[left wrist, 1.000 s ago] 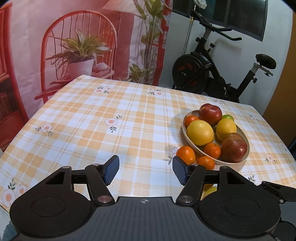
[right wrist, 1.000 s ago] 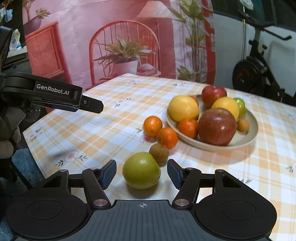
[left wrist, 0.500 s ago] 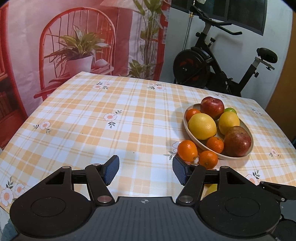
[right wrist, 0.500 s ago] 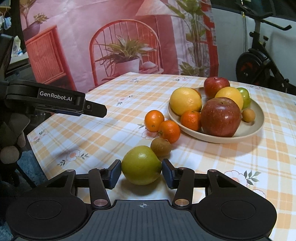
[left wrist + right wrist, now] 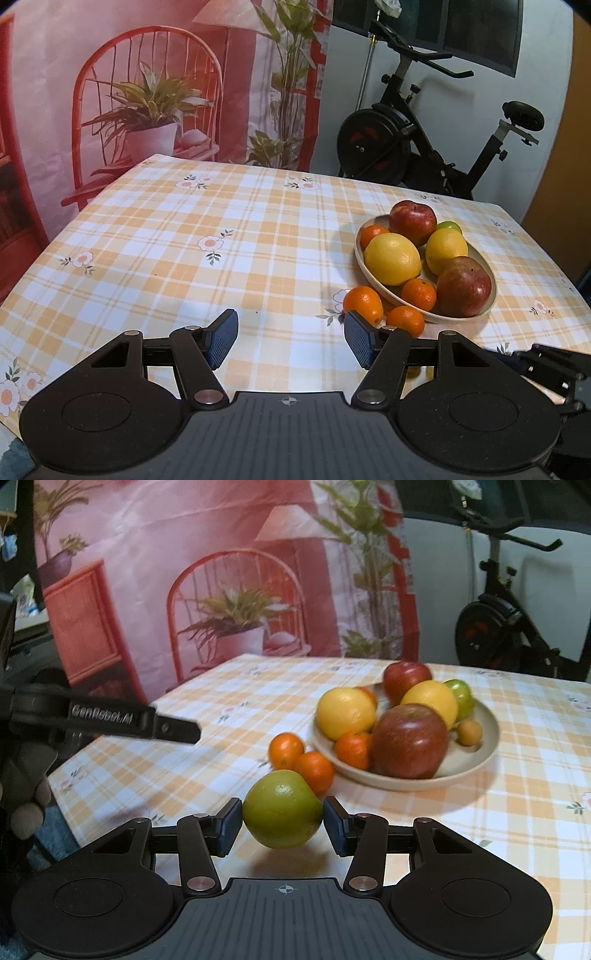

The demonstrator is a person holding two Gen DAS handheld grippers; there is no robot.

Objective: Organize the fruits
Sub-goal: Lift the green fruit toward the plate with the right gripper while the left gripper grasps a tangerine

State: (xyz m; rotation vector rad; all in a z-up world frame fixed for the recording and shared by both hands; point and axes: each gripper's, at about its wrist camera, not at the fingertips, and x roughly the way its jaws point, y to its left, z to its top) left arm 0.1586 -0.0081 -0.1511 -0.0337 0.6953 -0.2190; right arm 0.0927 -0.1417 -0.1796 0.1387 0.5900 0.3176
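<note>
Checked orange-and-white cloth covers the desk (image 5: 229,236), and it gives you a flat, open surface to work over. At about two o'clock from your left claw (image 5: 290,341) sits the beige bowl (image 5: 487,310), already loaded with two red apples, two yellow citrus fruits, small oranges and a green fruit at the back, so it reads as the collecting spot. Two oranges (image 5: 301,758) lie on the cloth just outside the bowl's near rim, at roughly twelve o'clock from your right claw (image 5: 282,821); they are not yet gathered.

The green fruit (image 5: 282,808) is the piece in hand. Your right claw's jaws have just been closing, and the two blue pads now press on its sides, one at nine o'clock and one at three o'clock. Its shadow lies on the cloth beneath it, so it looks lifted a little off the desk. Gripping it across its widest part should keep a round, smooth fruit from rolling out.

Your right claw points forward and somewhat downward, with the bowl ahead at one o'clock; that view is blurred. Your left claw stands about half open with nothing between its pads, angled down over bare cloth and well clear of the bowl, leaving the right a free path.
</note>
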